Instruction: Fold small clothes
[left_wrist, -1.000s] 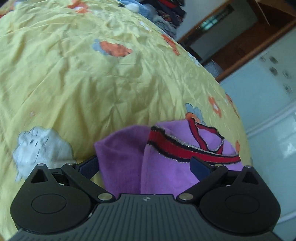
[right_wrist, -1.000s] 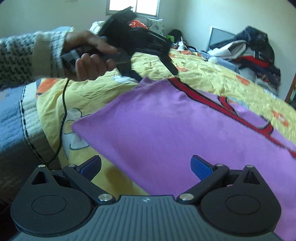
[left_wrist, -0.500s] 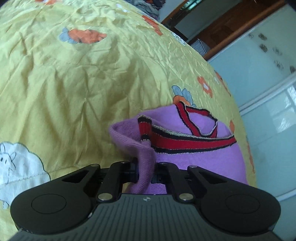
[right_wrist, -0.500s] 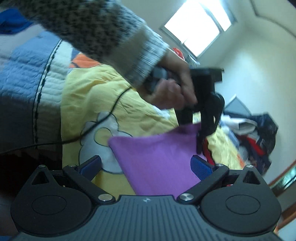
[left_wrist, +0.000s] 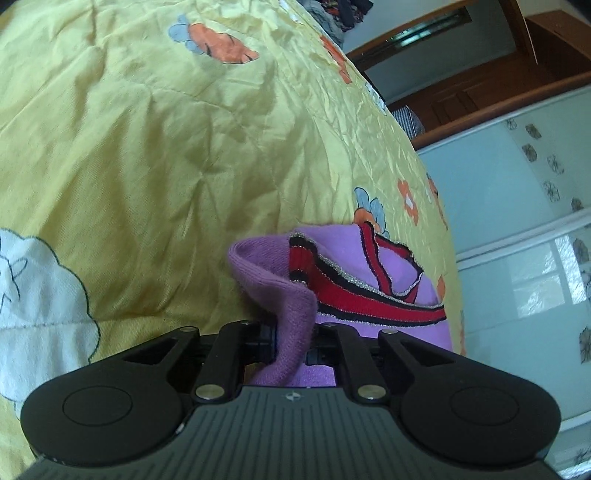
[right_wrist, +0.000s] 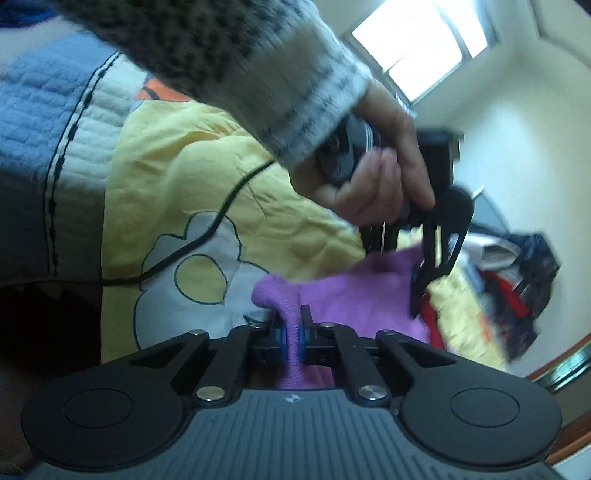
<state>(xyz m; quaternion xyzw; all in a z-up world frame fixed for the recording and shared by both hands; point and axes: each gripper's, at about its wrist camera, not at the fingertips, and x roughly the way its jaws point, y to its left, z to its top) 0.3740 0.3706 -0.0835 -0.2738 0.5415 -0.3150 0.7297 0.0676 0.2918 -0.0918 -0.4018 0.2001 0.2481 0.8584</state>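
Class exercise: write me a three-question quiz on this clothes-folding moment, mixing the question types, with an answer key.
1. True or false: the left gripper is open above the purple garment.
2. What does the right gripper hold between its fingers?
A) a black cable
B) a fold of purple fabric
C) nothing
3. Fill in: the garment lies on a ____ bedspread printed with cartoon shapes.

Key:
1. False; it is shut on a pinch of the garment.
2. B
3. yellow
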